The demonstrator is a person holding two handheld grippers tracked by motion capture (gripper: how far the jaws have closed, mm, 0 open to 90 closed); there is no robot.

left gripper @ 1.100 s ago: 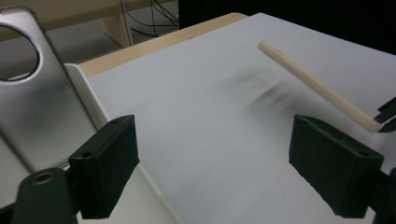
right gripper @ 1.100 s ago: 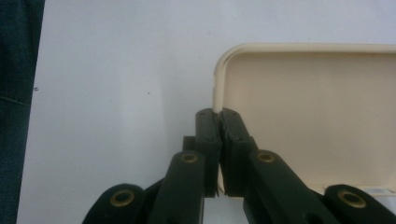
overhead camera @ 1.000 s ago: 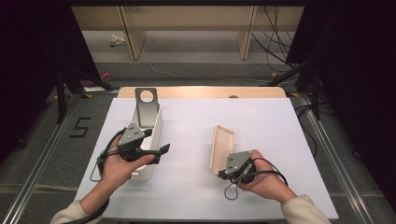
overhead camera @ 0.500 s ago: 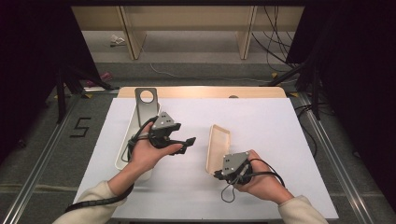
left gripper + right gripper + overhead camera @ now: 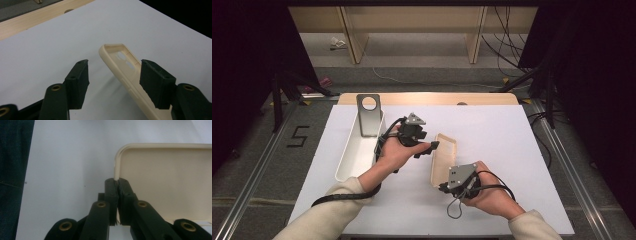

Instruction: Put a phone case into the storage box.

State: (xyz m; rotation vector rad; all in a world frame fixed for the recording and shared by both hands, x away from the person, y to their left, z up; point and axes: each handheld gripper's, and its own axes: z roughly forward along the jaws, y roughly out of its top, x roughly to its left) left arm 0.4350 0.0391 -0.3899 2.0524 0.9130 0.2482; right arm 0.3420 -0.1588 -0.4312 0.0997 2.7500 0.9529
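On the white table (image 5: 512, 150), the right gripper (image 5: 443, 188) pinches the near rim of the beige phone case (image 5: 444, 157) with its fingers clamped, while the left gripper (image 5: 432, 147), fingers half apart and just closing, straddles the case's far end without touching.

Wide bare table (image 5: 512, 145) along the right edge and toward the far right corner, easy passage there. On the left edge the long white tray (image 5: 354, 155) with its upright grey bracket (image 5: 369, 115) blocks the way; mid-table, the cream phone case (image 5: 443, 160) sits between both grippers.
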